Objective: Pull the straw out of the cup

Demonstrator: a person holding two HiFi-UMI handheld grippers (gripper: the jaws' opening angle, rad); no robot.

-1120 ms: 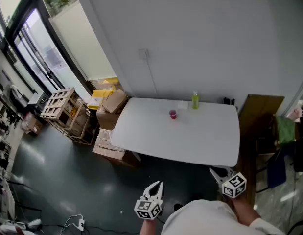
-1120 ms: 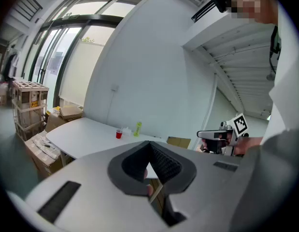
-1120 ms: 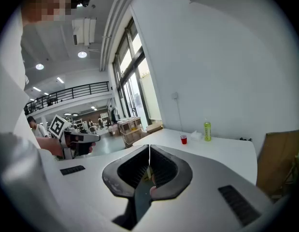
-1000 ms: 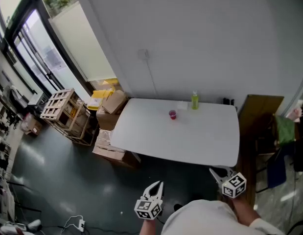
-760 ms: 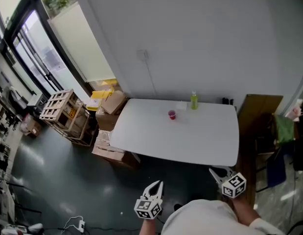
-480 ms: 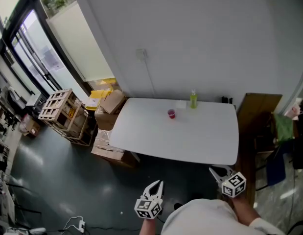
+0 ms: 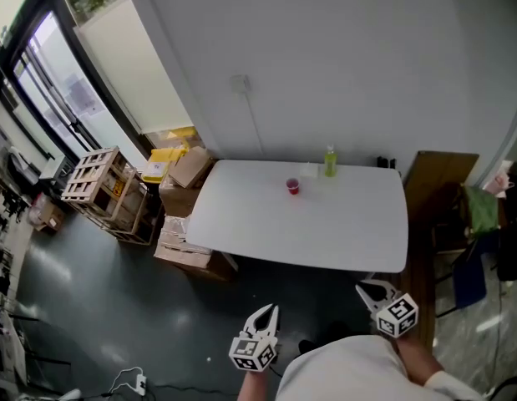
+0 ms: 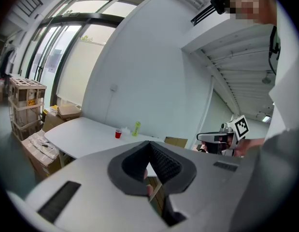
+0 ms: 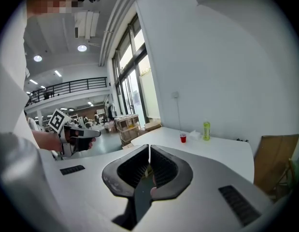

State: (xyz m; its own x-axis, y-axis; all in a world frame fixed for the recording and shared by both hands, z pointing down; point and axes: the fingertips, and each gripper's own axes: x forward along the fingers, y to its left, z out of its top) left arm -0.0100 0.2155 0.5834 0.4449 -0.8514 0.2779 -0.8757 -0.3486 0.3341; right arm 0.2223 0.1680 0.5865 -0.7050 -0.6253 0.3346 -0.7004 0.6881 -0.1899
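Well apart from both grippers, the cup [image 7: 293, 187] sits near the table's [image 7: 325, 241] far edge, beside a bottle [image 7: 330, 162]; its straw is too small to see. The left gripper [image 7: 266, 313] and right gripper [image 7: 365, 291] are closed and empty. A straw is likely light and crushable: pinch gently above the rim, steadying the cup.

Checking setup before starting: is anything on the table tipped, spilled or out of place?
Nothing stands out: red cup and green bottle stand upright on the white table, no spill. Any straw is too small to see.
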